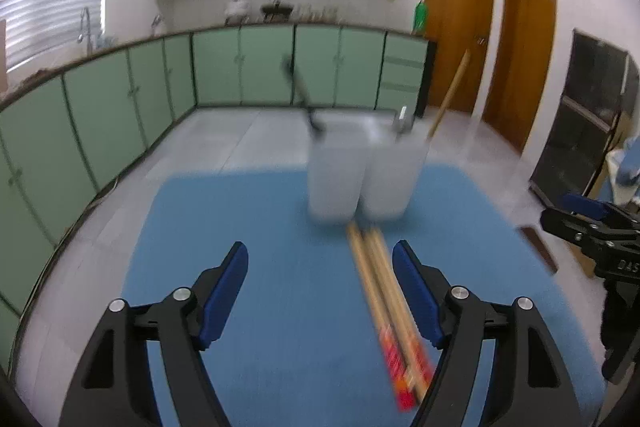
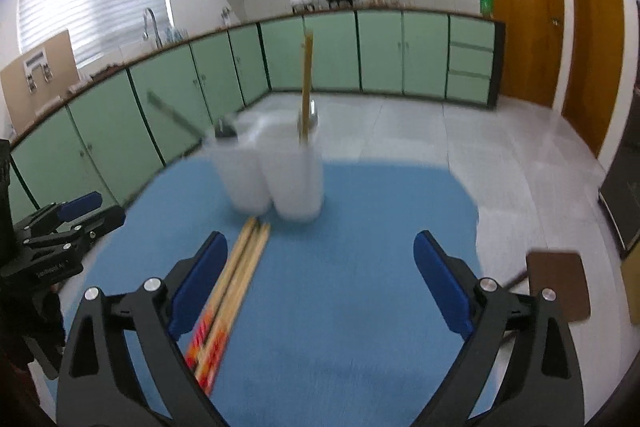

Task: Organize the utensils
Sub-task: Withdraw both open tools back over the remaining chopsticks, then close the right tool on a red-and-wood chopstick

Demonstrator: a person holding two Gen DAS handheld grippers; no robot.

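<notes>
Two white cups (image 1: 362, 175) stand side by side on a blue mat (image 1: 280, 307). The left cup holds a dark-handled utensil (image 1: 300, 91); the right cup holds a wooden stick (image 1: 448, 95) and a metal piece. Wooden chopsticks with red ends (image 1: 386, 303) lie on the mat in front of the cups. My left gripper (image 1: 320, 291) is open above the mat, the chopsticks near its right finger. My right gripper (image 2: 320, 283) is open; the chopsticks (image 2: 232, 287) lie by its left finger. The cups (image 2: 276, 179) are blurred in both views.
The mat (image 2: 360, 267) covers a table that ends at a tiled floor. Green cabinets (image 1: 240, 67) line the far walls, with wooden doors (image 1: 460, 27) at right. A brown chair seat (image 2: 558, 283) stands right of the table. The other gripper shows at each view's edge (image 1: 592, 235).
</notes>
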